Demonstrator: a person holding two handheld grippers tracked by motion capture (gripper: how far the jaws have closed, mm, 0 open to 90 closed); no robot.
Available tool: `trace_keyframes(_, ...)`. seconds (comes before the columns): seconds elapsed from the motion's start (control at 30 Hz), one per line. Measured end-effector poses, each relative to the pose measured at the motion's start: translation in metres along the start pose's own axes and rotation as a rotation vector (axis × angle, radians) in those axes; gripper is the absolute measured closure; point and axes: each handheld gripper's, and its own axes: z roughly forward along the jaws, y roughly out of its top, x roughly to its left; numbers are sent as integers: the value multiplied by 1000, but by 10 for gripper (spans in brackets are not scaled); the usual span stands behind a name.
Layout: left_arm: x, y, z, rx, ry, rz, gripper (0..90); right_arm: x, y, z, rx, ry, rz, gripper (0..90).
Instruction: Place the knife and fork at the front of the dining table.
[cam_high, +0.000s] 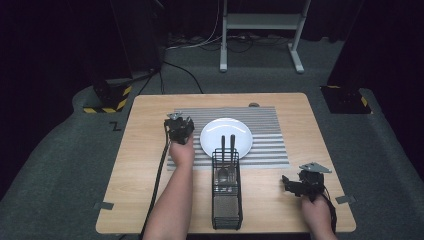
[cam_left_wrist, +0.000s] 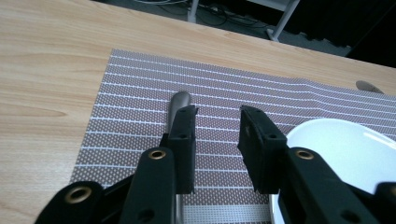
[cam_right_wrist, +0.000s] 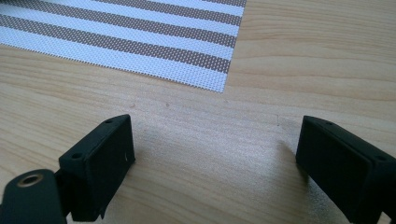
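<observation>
My left gripper (cam_high: 179, 127) hovers over the left part of the striped placemat (cam_high: 270, 130), just left of the white plate (cam_high: 215, 135). In the left gripper view its jaws (cam_left_wrist: 218, 114) stand a little apart with nothing between them. A metal utensil handle (cam_left_wrist: 180, 100) lies on the placemat (cam_left_wrist: 140, 93) and runs under the left jaw. The plate (cam_left_wrist: 341, 149) is at the lower right there. My right gripper (cam_high: 289, 184) rests near the table's front right corner, open wide over bare wood (cam_right_wrist: 215, 140), with the placemat's corner (cam_right_wrist: 140, 37) ahead of it.
A black wire caddy (cam_high: 214, 200) stands at the front middle of the wooden table (cam_high: 150, 165), holding cutlery with two dark handles (cam_high: 227, 145) that reach over the plate. A small grey object (cam_high: 254, 105) lies at the table's far edge. Table legs and cables are on the floor beyond.
</observation>
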Motion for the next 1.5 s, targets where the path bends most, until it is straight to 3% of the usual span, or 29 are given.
trace_keyframes(0.23, 5, -6, -12, 8, 16, 21, 620, 0, 0, 0, 0, 0, 0, 110)
trace_keyframes(0.4, 11, -10, -28, -3, 27, 63, 623, 0, 0, 0, 0, 0, 0, 110)
trace_keyframes(0.47, 13, -14, -34, -3, 25, 67, 652, 0, 0, 0, 1, -1, 0, 110)
trace_keyframes(0.53, 15, -20, -40, 2, 30, 97, 712, 0, 0, 0, 1, -1, 0, 109)
trace_keyframes(0.57, 15, -24, -43, 5, 32, 108, 836, 0, 0, 0, 1, 1, 0, 109)
trace_keyframes(0.6, 16, -33, -50, 7, 49, 150, 865, 0, 0, 0, 1, 0, -1, 109)
trace_keyframes(0.73, 22, -45, -63, 14, 59, 188, 887, 0, 0, 0, 1, 0, -1, 109)
trace_keyframes(0.83, 27, -56, -74, 20, 45, 193, 869, 0, 0, 0, 1, -1, 0, 109)
trace_keyframes(0.87, 26, -63, -80, 56, 45, 218, 841, 0, 0, 0, 0, -1, 1, 109)
trace_keyframes(0.9, 26, -63, -80, 56, 45, 218, 817, 0, 0, 0, 0, -1, 1, 109)
trace_keyframes(0.93, 22, -69, -84, 86, 63, 270, 803, 0, 0, 0, 0, -1, 2, 109)
trace_keyframes(1.1, 18, -81, -88, 140, 89, 317, 770, 0, 0, 0, 1, -2, 2, 110)
trace_keyframes(1.33, 14, -89, -90, 156, 62, 319, 754, 0, 0, 0, 1, -1, 2, 109)
trace_keyframes(1.5, 16, -89, -96, 152, 55, 296, 642, 0, 0, 0, 0, -1, 2, 109)
